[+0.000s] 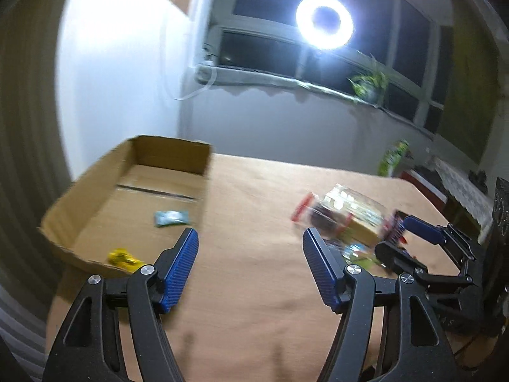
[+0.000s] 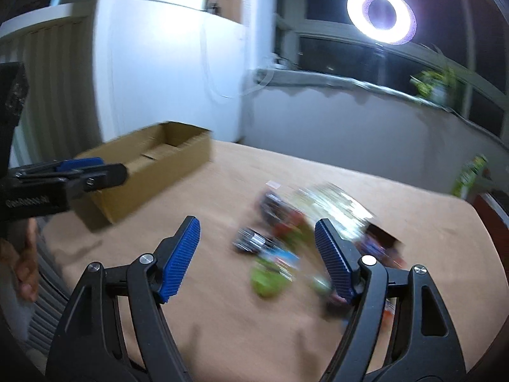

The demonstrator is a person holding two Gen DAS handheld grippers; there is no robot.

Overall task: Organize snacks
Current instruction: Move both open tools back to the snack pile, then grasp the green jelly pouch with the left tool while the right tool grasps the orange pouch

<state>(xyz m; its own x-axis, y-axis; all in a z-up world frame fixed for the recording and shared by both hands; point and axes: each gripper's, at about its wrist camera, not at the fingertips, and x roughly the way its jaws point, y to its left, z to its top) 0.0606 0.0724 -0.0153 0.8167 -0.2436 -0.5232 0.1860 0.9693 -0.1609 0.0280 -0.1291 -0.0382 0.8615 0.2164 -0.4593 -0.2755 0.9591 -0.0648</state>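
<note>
snack pile (image 2: 296,242) on table between spread, empty right fingers (image 2: 334,254); left fingers (image 1: 181,267) spread, empty.

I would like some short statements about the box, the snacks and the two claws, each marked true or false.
1. The left claw is open. True.
2. The box holds no snacks. False: a teal packet and a yellow packet lie in it.
3. The right claw grips a snack. False: it is open and holds nothing.
4. A snack pile lies on the table, outside the box. True.
</note>
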